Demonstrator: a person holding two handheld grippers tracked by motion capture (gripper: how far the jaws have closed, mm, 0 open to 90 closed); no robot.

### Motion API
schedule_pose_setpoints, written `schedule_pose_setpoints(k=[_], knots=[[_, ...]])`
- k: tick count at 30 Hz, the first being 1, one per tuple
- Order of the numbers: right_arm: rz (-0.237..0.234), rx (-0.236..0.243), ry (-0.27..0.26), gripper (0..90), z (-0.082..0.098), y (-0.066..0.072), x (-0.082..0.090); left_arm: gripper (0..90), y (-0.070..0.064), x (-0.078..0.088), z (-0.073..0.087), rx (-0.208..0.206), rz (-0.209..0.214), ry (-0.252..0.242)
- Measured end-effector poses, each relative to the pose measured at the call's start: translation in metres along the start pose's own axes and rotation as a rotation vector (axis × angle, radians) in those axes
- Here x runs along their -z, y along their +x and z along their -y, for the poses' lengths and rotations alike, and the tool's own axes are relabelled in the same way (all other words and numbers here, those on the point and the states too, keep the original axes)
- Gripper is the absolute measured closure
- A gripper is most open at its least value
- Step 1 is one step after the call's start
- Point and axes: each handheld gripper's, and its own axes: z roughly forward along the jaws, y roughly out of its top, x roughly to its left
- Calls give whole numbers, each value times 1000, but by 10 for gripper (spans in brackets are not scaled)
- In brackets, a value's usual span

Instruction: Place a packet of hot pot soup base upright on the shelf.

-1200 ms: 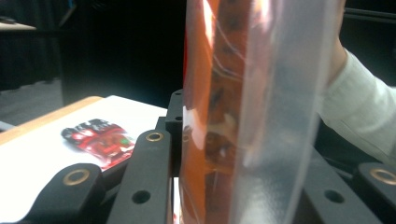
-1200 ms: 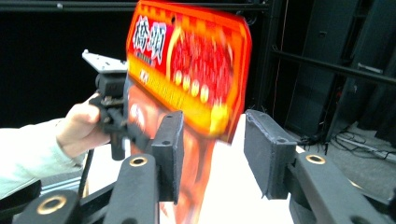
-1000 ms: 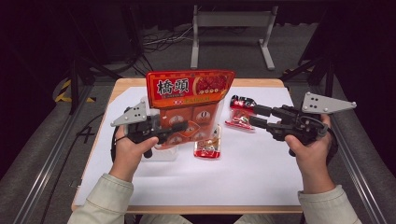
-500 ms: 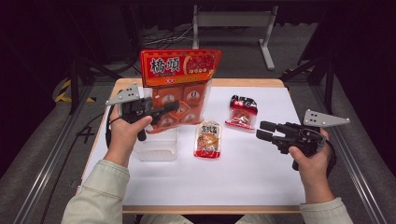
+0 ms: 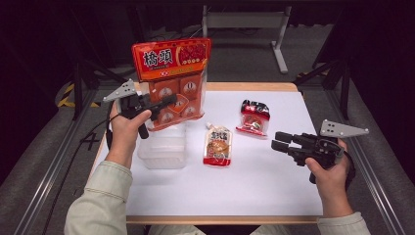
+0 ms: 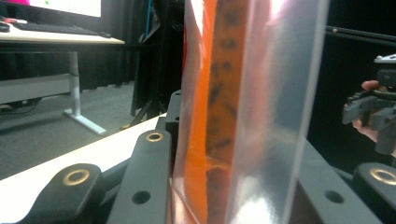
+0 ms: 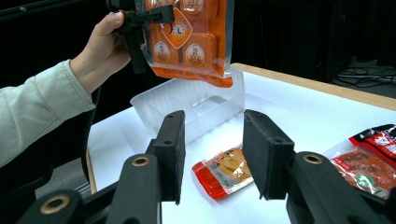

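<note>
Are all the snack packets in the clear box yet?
Not yet. The clear box looks empty. The left gripper is shut on the big orange bag, held up above the box. The small orange pouch and red packet lie on the table. The right gripper is open, holding nothing.

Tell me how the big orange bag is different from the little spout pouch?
The orange bag is much bigger than the spout pouch. The bag hangs upright, held by the left gripper above the clear tub; the pouch lies flat on the table, untouched. Both are sealed food packs.
</note>
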Motion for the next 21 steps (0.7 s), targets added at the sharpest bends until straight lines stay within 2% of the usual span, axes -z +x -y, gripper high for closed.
schedule_pose_setpoints(k=[3, 9, 11, 17, 21], knots=[[5, -2, 3, 603, 2, 1, 2, 710, 7, 2, -2, -16, -33, -1], [13, -6, 7, 607, 4, 3, 7, 709, 18, 3, -1, -24, -69, -10], [16, -8, 6, 608, 5, 3, 9, 710, 26, 2, 2, -5, -85, -15], [18, -16, 2, 610, 7, 4, 14, 709, 38, 3, 9, 2, -119, -9], [14, -19, 8, 612, 8, 4, 14, 709, 45, 6, 15, 6, -151, -23]])
